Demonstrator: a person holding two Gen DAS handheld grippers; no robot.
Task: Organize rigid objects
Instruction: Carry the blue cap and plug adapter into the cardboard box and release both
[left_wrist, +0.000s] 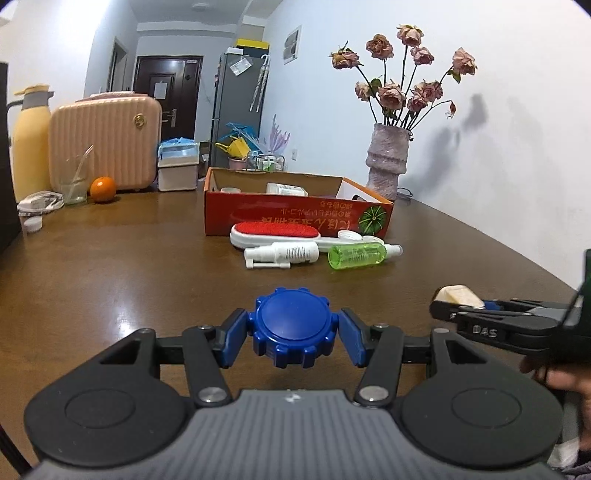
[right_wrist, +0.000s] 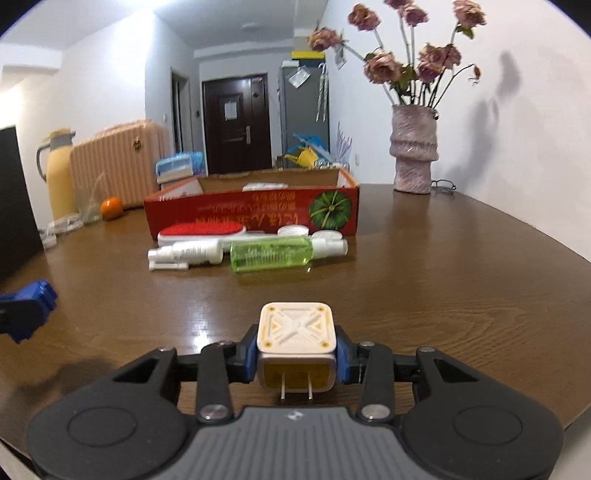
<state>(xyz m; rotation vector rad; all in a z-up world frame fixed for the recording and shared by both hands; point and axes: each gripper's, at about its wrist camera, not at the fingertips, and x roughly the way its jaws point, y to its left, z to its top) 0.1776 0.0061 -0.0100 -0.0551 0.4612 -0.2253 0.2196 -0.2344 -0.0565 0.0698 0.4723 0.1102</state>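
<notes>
At the far left of the glossy brown wooden table (left_wrist: 110, 266) stands a smooth yellow flask (left_wrist: 31, 144), then a ribbed peach suitcase (left_wrist: 105, 142), a clear glass (left_wrist: 75, 182) and a round orange (left_wrist: 102, 189). Nearer the middle, the left gripper (left_wrist: 293, 328) has its blue pads pressed on either side of a blue plastic cap (left_wrist: 293, 326), round with a knobbed, gear-like rim, held just above the tabletop. Beyond it sits a shallow red cardboard box (left_wrist: 295, 218) with a few white items inside; in front of the box lie a white lint brush (left_wrist: 275, 232) with a fuzzy red oval face, a white spray bottle (left_wrist: 282, 254) and a translucent green bottle (left_wrist: 358, 255), all on their sides. To the right, the right gripper (right_wrist: 297, 356) is clamped on a cream, square charger plug (right_wrist: 297, 345) with rounded corners and two metal prongs pointing back at the camera. Farthest right stands a rough, ridged pinkish vase (left_wrist: 387, 162) of dried roses (left_wrist: 400, 77).
</notes>
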